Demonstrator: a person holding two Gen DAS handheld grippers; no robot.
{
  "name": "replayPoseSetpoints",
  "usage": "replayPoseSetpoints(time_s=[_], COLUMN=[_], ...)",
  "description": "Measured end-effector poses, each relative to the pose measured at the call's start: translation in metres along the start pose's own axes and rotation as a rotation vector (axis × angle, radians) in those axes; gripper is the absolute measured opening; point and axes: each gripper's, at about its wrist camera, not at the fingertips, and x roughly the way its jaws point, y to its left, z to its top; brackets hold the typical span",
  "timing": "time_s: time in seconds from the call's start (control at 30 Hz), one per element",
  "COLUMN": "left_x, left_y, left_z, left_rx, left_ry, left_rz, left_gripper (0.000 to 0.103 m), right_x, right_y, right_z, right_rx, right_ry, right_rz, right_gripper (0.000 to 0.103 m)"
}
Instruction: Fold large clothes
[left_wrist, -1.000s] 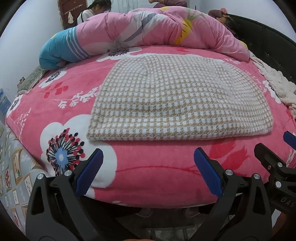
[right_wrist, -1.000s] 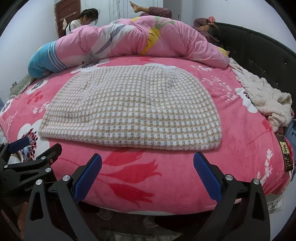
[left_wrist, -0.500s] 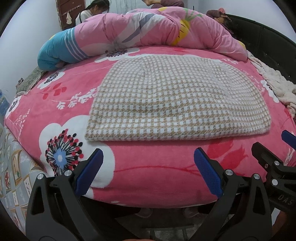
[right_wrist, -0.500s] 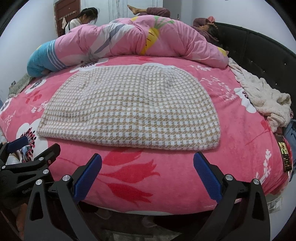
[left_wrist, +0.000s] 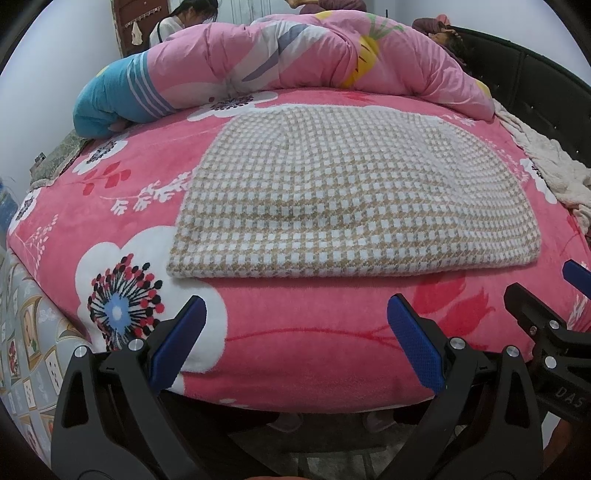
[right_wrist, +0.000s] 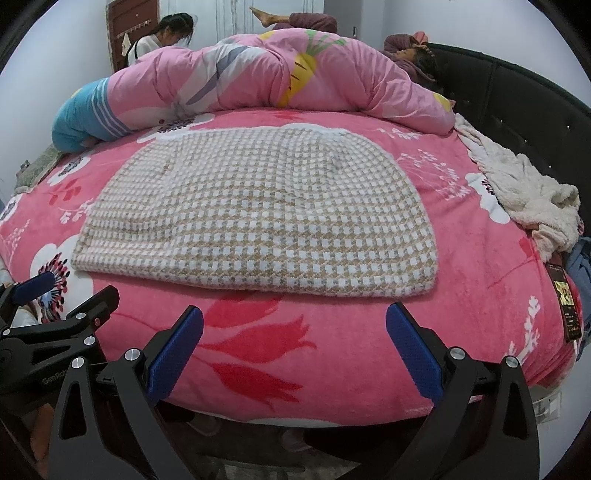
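both tongs are spread wide and hold nothing. left gripper hangs low at the near edge of the bed, with its blue pads over the pink flower blanket. right gripper hangs the same way just beside it, and each one peeks into the side of the other's view. the checked brown and white garment lies flat and folded in the middle of the blanket, a bit beyond the pads and not touching them. since half a second ago almost nothing has changed; the garment looks only a tiny bit nearer. the hands that hold the tongs are hidden. the people behind the rolled pink quilt are mostly hidden too.
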Motion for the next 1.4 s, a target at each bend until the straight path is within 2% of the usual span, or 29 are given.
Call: replayPoseSetpoints(time_s=[1.4], left_x=[0.002], left_y=[0.0003], left_z=[-0.0006], left_rx=[-0.003], left_ry=[0.012], left_rz=[-0.01], left_gripper=[0.095], right_x=[0.0005], right_y=[0.0017], right_z=[-0.0034], right_rx=[-0.001], right_ry=[0.008], right_rz=[0.002], right_gripper=[0.096])
